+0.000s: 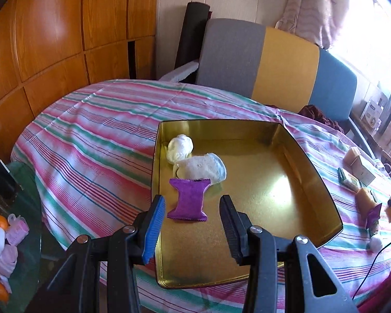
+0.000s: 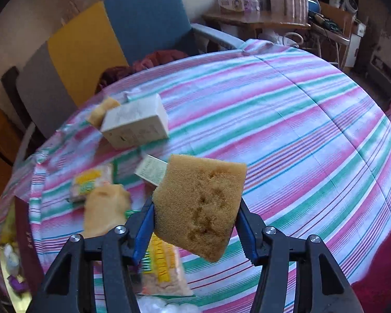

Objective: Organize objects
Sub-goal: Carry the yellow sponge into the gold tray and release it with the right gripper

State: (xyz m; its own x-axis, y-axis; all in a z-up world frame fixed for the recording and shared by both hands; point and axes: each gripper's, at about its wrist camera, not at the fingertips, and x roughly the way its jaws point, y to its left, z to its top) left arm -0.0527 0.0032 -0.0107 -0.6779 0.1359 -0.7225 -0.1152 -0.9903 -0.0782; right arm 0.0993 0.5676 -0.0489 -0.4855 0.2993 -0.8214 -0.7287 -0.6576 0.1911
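Note:
A gold tin tray (image 1: 312, 172) lies on the striped tablecloth in the left wrist view. In it are a rolled white sock (image 1: 180, 147), a white sock with a blue toe (image 1: 203, 168) and a purple packet (image 1: 189, 199). My left gripper (image 1: 192, 204) hovers over the tray's near part, open, with the purple packet lying below and just beyond its fingertips. My right gripper (image 2: 195, 206) is shut on a tan sponge (image 2: 199, 203), lifted off the cloth. Below it lie another tan sponge (image 2: 105, 208), a white box (image 2: 135, 125) and yellow snack packets (image 2: 161, 268).
A grey, yellow and blue chair (image 1: 273, 60) stands behind the table, with dark red cloth on its seat. Wooden panels (image 1: 52, 39) fill the left. A low glass side table (image 1: 2, 247) at the left holds small pink and orange items. A thin black cable (image 1: 378, 255) trails at the right edge.

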